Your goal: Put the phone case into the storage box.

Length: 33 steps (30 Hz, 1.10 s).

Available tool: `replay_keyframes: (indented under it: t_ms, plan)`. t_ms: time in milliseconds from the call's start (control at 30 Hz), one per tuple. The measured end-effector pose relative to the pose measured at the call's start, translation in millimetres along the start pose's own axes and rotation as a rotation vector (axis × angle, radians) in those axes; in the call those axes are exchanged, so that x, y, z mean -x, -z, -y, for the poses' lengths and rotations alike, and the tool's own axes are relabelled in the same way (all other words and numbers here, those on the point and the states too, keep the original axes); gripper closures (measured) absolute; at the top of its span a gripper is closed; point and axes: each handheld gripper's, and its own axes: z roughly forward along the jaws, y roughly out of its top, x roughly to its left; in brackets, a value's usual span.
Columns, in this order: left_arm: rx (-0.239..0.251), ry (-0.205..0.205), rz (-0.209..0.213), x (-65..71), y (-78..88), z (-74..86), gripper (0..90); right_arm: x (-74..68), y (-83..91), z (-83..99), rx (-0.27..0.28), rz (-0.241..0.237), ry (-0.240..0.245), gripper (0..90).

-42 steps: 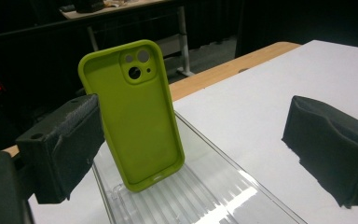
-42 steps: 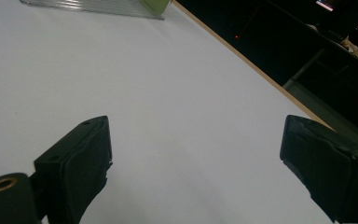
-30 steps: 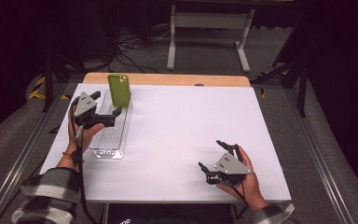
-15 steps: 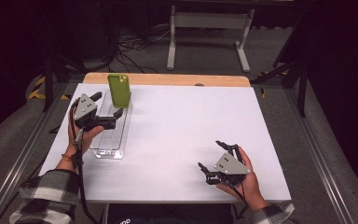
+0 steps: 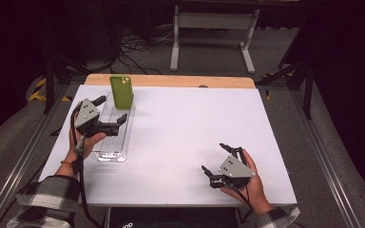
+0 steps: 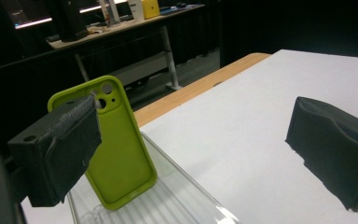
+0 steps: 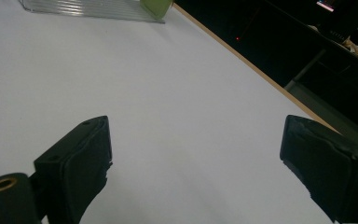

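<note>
The green phone case (image 5: 121, 91) stands upright at the far end of the clear tray (image 5: 105, 149). The left tongs (image 5: 108, 110) hover released over this tray, just before the case. The right tongs (image 5: 219, 157) rest released on the tabletop (image 5: 180, 128), well apart from the tray.

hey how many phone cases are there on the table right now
1. A green phone case stands upright at the far end of the clear tray, on the table's left side, just ahead of the left gripper. None seems hidden.
</note>
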Motion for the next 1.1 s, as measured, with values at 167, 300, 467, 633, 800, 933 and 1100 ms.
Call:
replay_keyframes:
  t_ms: [167,300,467,633,800,933,1100]
  plan:
    - [0.007,0.003,0.008,1.9,1.3,-0.2,3.6,0.2,0.0,0.2,0.0,-0.001,-0.001,9.8]
    - [0.008,-0.002,0.02,5.4,2.6,-0.9,3.6,0.3,0.4,0.2,0.001,-0.001,-0.001,9.9]
    - [0.008,-0.012,0.038,9.7,3.4,-2.1,3.5,0.2,0.3,0.1,0.001,-0.002,0.0,9.9]
    - [0.005,-0.025,0.046,12.5,5.5,-2.6,3.4,0.1,0.5,0.0,0.001,-0.003,0.001,9.8]
    - [0.012,-0.037,0.047,14.5,8.8,-4.3,3.4,0.2,0.7,0.0,0.0,-0.004,-0.001,9.9]
    - [0.022,-0.035,0.048,14.2,11.5,-5.2,3.4,0.1,1.1,-0.2,0.002,-0.004,-0.001,9.8]
    - [0.019,-0.038,0.058,16.1,12.8,-5.0,3.4,0.1,0.8,-0.3,0.002,-0.004,0.003,9.8]
